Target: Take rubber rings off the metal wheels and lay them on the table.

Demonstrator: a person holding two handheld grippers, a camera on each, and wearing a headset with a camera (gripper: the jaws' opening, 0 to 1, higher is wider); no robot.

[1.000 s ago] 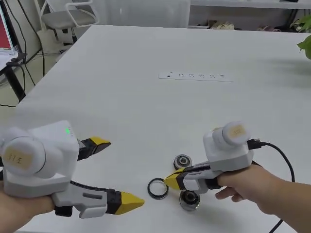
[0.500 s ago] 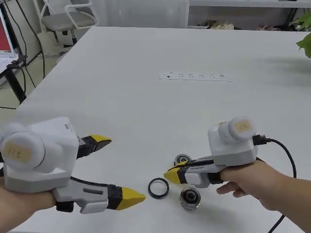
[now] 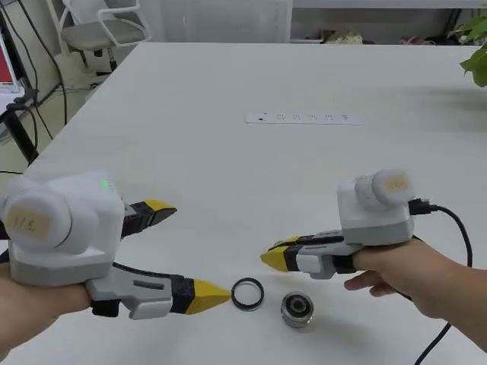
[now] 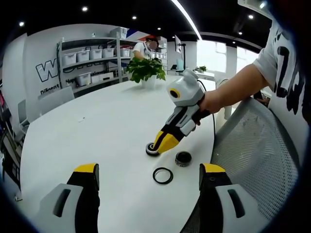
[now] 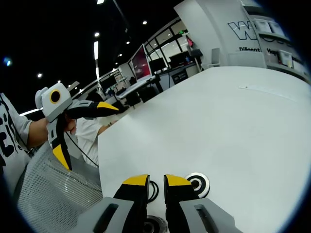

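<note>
**A:** Rubber ring (image 3: 233, 295), where is it in the head view?

**B:** Flat on the table (image 3: 228, 84), close to the near edge and loose. One metal wheel (image 3: 297, 309) sits just beside it toward the right edge, not touching it. The left gripper (image 3: 185, 253) has its jaws spread wide, and the lower yellow tip is just beside the ring; contact, cannot tell. The right gripper (image 3: 272, 257) is over the table just past the ring and wheel. Its jaws are almost together and pinch nothing. A power strip (image 3: 300, 118) lies mid-table.

**A:** Left gripper view?

**B:** Its own jaws are wide apart and empty. The ring (image 4: 155, 178) is on the table ahead, between them. The metal wheel (image 4: 183, 158) is just beside it. A second wheel (image 4: 152, 149) sits right at the right gripper (image 4: 163, 143) tips; cannot tell if they touch. A plant (image 4: 146, 70) stands toward the far end.

**A:** Right gripper view?

**B:** Its own jaws are near together with a slim gap and nothing between. The second wheel (image 5: 198, 182) has a dark rim and lies on the table just beside one jaw tip. The ring (image 5: 153, 190) is partly hidden behind the other jaw. The metal wheel (image 5: 153, 225) is low between the jaws, partly hidden. The left gripper (image 5: 82, 131) is at the table's edge, jaws spread.
</note>
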